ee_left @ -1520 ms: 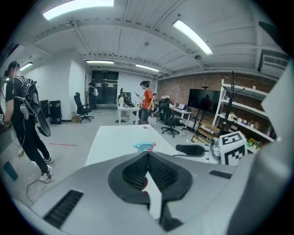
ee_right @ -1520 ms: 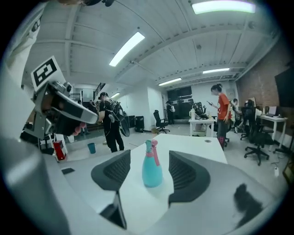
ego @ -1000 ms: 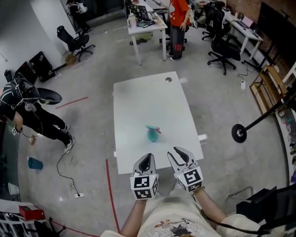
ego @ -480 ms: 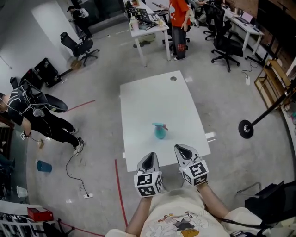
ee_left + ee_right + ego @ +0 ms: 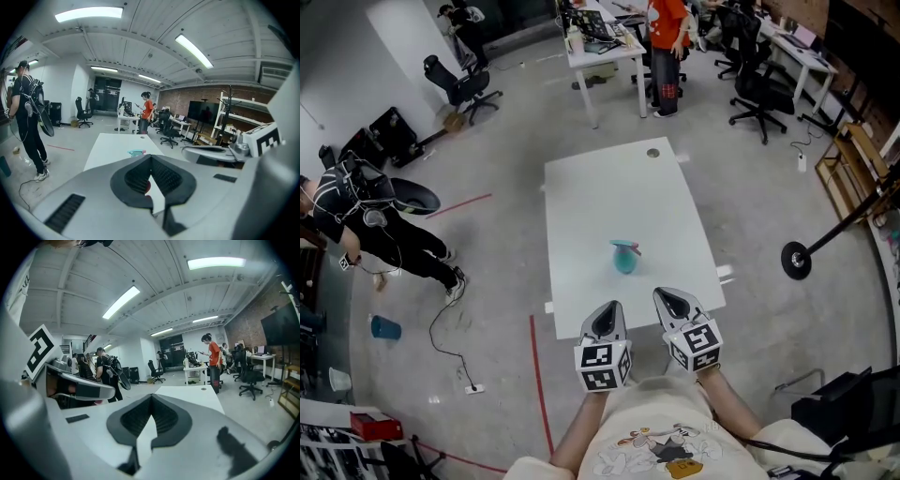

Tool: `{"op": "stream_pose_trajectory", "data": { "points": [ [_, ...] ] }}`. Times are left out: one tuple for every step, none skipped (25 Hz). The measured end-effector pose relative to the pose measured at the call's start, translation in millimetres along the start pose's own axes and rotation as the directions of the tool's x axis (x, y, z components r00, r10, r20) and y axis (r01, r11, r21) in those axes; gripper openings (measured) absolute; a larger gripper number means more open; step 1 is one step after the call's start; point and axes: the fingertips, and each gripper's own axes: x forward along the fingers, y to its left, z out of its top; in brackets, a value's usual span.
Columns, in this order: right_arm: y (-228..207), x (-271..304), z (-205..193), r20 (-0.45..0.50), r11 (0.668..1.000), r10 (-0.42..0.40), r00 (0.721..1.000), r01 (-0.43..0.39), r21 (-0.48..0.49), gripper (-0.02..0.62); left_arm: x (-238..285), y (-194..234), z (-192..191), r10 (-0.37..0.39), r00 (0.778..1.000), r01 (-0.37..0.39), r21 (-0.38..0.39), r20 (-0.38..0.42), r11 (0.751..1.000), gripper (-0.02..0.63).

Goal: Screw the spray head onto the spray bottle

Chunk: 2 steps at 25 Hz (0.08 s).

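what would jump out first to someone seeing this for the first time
A white table stands alone on the grey floor, with a small teal bottle near its middle. Over its near edge the left gripper and right gripper hover side by side, both shut and empty. Beyond the far end, a person in orange stands by the desks.

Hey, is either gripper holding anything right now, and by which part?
Nothing is held. The left gripper and the right gripper are both shut and empty; the spray bottle sits apart on the table.
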Motion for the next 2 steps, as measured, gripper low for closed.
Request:
{"op": "stream_pose_trajectory", "data": {
  "points": [
    [-1.0,-2.8,-3.5,-0.004,1.000,-0.003,1.000,0.003,0.004,0.006,-0.1,-2.6,-4.1,-0.004,1.000,0.004,-0.001,-0.006,1.000,0.006],
    [-2.1,-5.7,-7.0,-0.007,1.000,-0.006,1.000,0.006,0.008,0.006,-0.2,-5.2,-8.3,-0.008,1.000,0.008,-0.003,-0.012,1.000,0.006]
  ]
}}
